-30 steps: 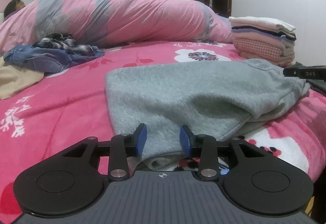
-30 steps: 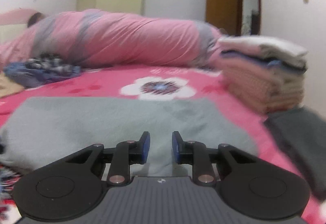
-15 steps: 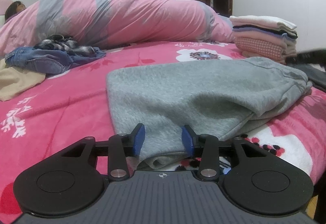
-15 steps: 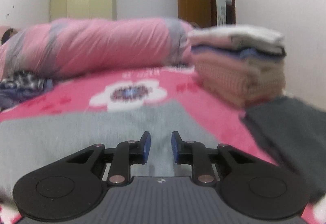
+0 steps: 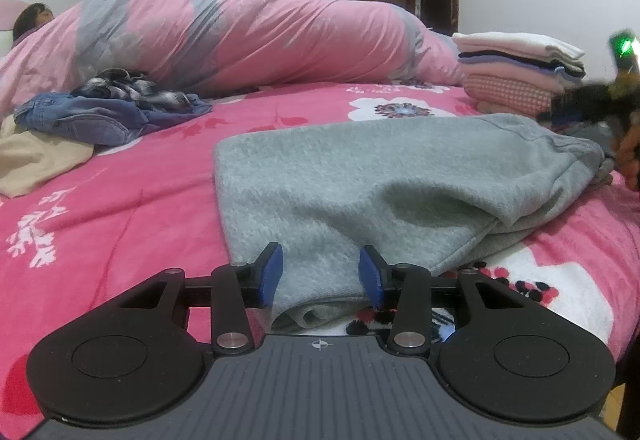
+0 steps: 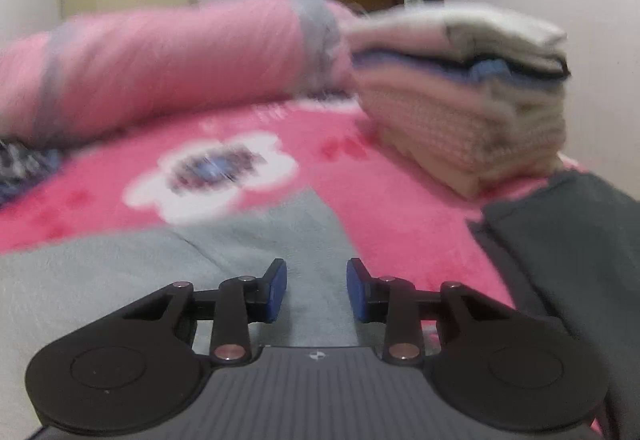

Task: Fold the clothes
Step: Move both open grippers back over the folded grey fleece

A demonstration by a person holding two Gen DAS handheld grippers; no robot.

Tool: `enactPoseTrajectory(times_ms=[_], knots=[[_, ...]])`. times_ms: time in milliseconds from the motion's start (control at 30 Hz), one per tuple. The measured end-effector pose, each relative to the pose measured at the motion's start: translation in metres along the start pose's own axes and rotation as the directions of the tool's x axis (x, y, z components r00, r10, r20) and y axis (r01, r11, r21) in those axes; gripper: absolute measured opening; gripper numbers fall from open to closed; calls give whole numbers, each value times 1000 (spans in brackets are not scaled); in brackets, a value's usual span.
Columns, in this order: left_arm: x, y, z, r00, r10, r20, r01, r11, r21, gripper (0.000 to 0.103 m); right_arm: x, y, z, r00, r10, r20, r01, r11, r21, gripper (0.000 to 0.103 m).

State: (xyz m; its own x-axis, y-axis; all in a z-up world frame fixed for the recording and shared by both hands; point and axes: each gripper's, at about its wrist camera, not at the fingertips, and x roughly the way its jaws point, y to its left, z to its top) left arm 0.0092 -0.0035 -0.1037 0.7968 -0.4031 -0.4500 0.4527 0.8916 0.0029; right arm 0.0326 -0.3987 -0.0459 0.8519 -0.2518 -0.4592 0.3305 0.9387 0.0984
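The whole right wrist view is smeared by motion blur: the stack of folded clothes [image 6: 464, 96] shows only as soft bands, so its layers cannot be counted, and the flower print [image 6: 212, 172] on the bedspread is streaked. A dark grey garment [image 6: 576, 240] runs off the right edge. In the left wrist view, a blurred dark object with a green light [image 5: 622, 48] is cut off at the right edge. The grey sweater [image 5: 360, 176] hides its near hem behind the left gripper [image 5: 320, 276].
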Motion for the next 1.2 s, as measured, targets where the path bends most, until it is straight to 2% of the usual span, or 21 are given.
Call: enactPoseTrajectory(times_ms=[67,100,133,200,267,367,400,433,467,500,533,567,633,667,800,867,967,1000,1100,1133,1200], knots=[[-1,-1,0,1000,2,2,-2,1000,4,43,-22,30,2,991,129,48,-127,991,-43,36],[-1,-1,0,1000,3,2,-3,1000,8,43,-32,49,1,976,210,62,-204,975,-84,36],[-1,-1,0,1000,5,3,-5,1000,10,43,-42,68,0,954,292,72,-282,951,-128,36],[-2,-1,-1,1000,7,3,-7,1000,4,43,-55,105,-5,884,465,56,-444,869,-217,35],[-3,0,-1,1000,7,5,-7,1000,-2,43,-59,145,-18,817,577,-20,-550,768,-328,34],[-4,1,-3,1000,3,11,-3,1000,-12,43,-38,193,-40,758,621,-201,-643,658,-392,28],[-5,2,-4,1000,-1,15,1,1000,-17,43,-23,206,-47,751,602,-272,-658,644,-391,26],[-5,3,-6,1000,-5,19,5,1000,-22,43,-3,218,-53,763,549,-341,-646,654,-394,23],[-6,4,-7,1000,-9,22,10,1000,-25,43,20,227,-59,791,476,-385,-609,676,-415,22],[-7,5,-8,1000,-14,27,15,1000,-27,43,37,229,-60,801,457,-386,-594,686,-420,21],[-7,6,-8,999,-20,31,21,999,-28,43,51,229,-53,798,460,-389,-595,704,-388,18],[-8,7,-9,999,-26,37,27,999,-29,43,60,231,-44,810,432,-396,-571,737,-363,11],[-9,11,-12,998,-43,49,45,998,-40,43,77,235,-26,833,366,-414,-509,801,-317,9],[-9,14,-13,997,-53,55,55,997,-47,43,80,237,-21,837,341,-428,-493,809,-321,9],[-9,22,-19,993,-85,78,90,994,-65,43,73,245,-4,848,281,-450,-454,823,-341,14],[-9,26,-22,991,-101,93,108,991,-76,43,56,251,3,843,318,-434,-481,807,-343,16],[-9,31,-22,987,-123,101,132,987,-89,43,48,261,7,805,387,-450,-541,789,-290,22],[-9,33,-22,986,-130,103,139,986,-93,43,50,259,4,804,380,-457,-535,797,-280,23],[-9,37,-23,985,-139,105,151,982,-112,44,71,238,-12,876,205,-436,-377,857,-353,23],[-10,38,-24,985,-140,105,152,981,-118,44,76,221,-14,891,173,-419,-328,885,-331,22],[-11,39,-24,985,-139,105,152,980,-127,44,66,180,-6,901,233,-365,-314,932,-181,22]])
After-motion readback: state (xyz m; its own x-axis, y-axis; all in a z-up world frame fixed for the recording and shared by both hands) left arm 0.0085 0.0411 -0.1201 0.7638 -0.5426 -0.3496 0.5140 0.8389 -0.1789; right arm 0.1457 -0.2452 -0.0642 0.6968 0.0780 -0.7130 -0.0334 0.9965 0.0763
